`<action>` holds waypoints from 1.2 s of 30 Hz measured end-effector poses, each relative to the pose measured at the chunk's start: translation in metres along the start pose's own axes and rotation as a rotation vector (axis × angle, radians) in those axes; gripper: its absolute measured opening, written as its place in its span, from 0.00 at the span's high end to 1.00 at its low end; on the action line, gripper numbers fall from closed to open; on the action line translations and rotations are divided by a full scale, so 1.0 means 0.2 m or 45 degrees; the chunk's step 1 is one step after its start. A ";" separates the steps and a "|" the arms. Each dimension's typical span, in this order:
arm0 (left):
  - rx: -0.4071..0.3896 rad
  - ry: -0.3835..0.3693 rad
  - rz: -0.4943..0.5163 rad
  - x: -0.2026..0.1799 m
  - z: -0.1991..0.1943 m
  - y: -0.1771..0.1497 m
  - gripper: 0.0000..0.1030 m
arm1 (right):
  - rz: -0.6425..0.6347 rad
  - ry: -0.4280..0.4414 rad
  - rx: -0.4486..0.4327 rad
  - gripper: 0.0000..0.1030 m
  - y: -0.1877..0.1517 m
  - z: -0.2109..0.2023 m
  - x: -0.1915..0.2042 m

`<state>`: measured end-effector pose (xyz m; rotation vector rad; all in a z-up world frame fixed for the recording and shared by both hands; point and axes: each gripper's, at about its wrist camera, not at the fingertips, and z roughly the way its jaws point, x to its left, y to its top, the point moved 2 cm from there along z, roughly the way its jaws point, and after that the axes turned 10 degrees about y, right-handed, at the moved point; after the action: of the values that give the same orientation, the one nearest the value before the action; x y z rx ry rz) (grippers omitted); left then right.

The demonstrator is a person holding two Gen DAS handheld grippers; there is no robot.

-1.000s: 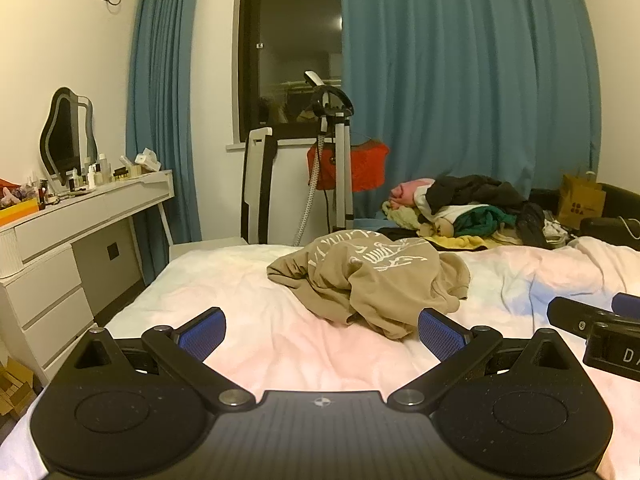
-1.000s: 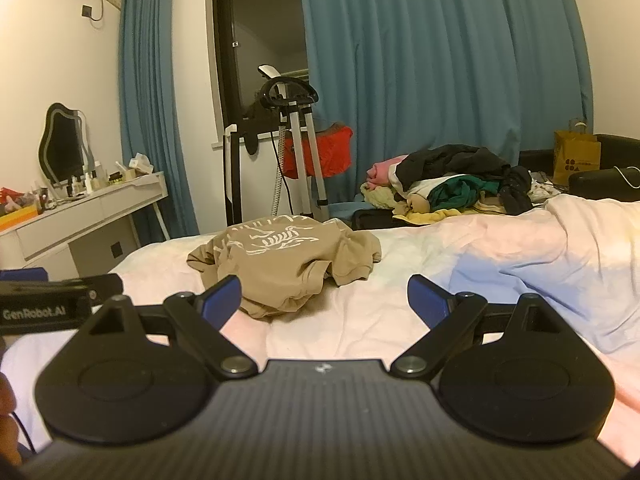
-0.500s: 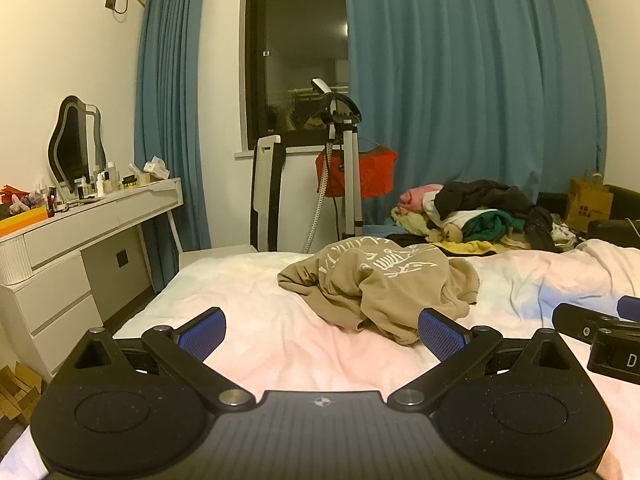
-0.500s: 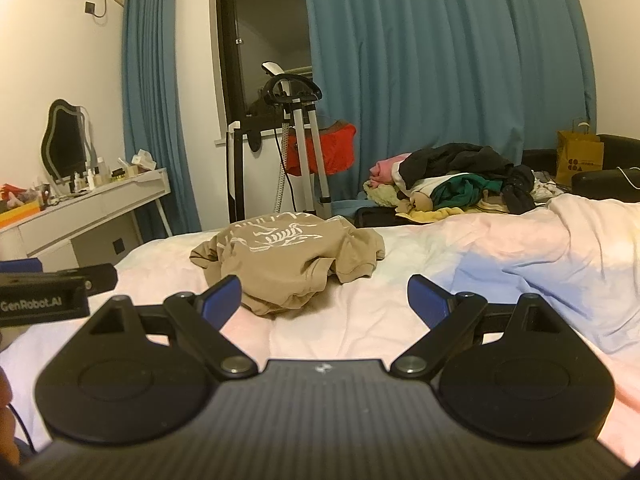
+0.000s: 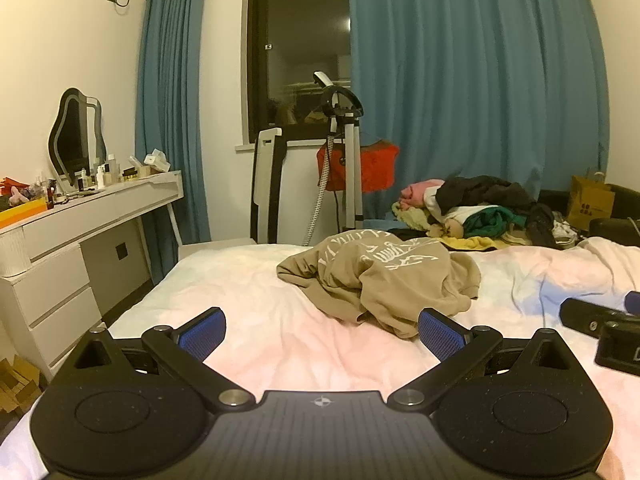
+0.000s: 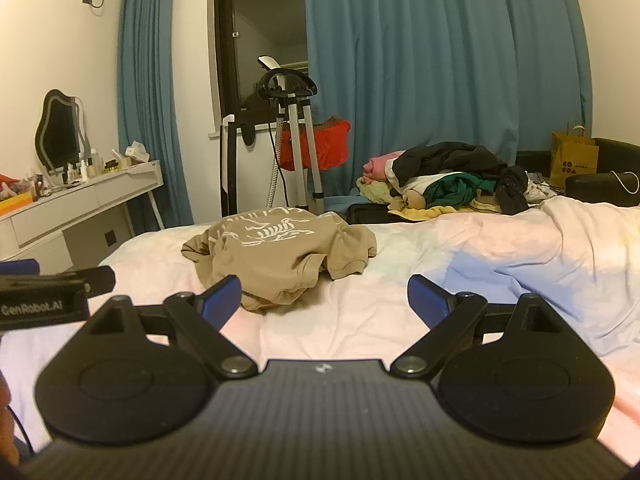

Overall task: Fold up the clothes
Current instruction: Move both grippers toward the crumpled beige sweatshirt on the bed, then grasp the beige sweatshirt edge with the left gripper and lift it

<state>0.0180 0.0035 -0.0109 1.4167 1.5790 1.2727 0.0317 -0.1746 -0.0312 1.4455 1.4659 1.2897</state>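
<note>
A crumpled tan sweatshirt [image 5: 384, 276] with a white print lies in a heap on the bed [image 5: 248, 312]; the right wrist view shows the same sweatshirt [image 6: 280, 252] left of centre. My left gripper [image 5: 322, 330] hovers low over the sheet in front of it, open and holding nothing, its right pad close to the heap's near edge. My right gripper [image 6: 324, 298] is open too, empty, with its left pad near the sweatshirt's front hem. Each gripper shows at the edge of the other's view.
A pile of mixed clothes [image 5: 480, 216] sits beyond the bed's far side. A white dresser [image 5: 80, 240] with a mirror and bottles stands left. A garment steamer stand [image 5: 344, 160], blue curtains and a dark window are behind. A rumpled duvet [image 6: 560, 248] lies right.
Both views tilted slightly: the sweatshirt and room sit a little higher and nearer in the frames than a second ago. Both grippers stayed open and the sweatshirt has not been touched.
</note>
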 end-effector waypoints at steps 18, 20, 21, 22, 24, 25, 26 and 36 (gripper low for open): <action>-0.043 0.009 -0.007 -0.01 0.01 -0.04 0.00 | 0.042 -0.055 -0.014 0.11 0.03 -0.01 -0.03; -0.028 -0.023 -0.002 -0.02 0.04 -0.04 0.00 | 0.052 -0.087 -0.025 0.11 0.04 -0.02 -0.05; -0.012 -0.053 0.002 -0.04 0.07 -0.05 0.00 | 0.077 -0.102 -0.027 0.11 0.04 -0.02 -0.07; 0.004 -0.082 0.005 -0.05 0.10 -0.05 0.00 | 0.108 -0.110 -0.024 0.11 0.04 -0.01 -0.09; 0.077 -0.139 0.047 -0.12 0.19 -0.04 0.00 | 0.177 -0.119 -0.017 0.11 0.04 -0.01 -0.15; 0.114 -0.171 0.078 -0.18 0.25 -0.04 0.00 | 0.199 -0.126 -0.025 0.11 0.04 -0.02 -0.17; 0.140 -0.199 0.104 -0.23 0.30 -0.03 0.00 | 0.217 -0.132 -0.037 0.11 0.03 -0.02 -0.19; -0.001 -0.229 0.477 -0.91 0.73 -0.07 0.07 | 0.254 -0.194 -0.102 0.11 -0.02 0.06 -0.40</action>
<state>0.1845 -0.1388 -0.0938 1.8322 1.2306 1.3066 0.0526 -0.2508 -0.0509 1.6305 1.1818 1.3093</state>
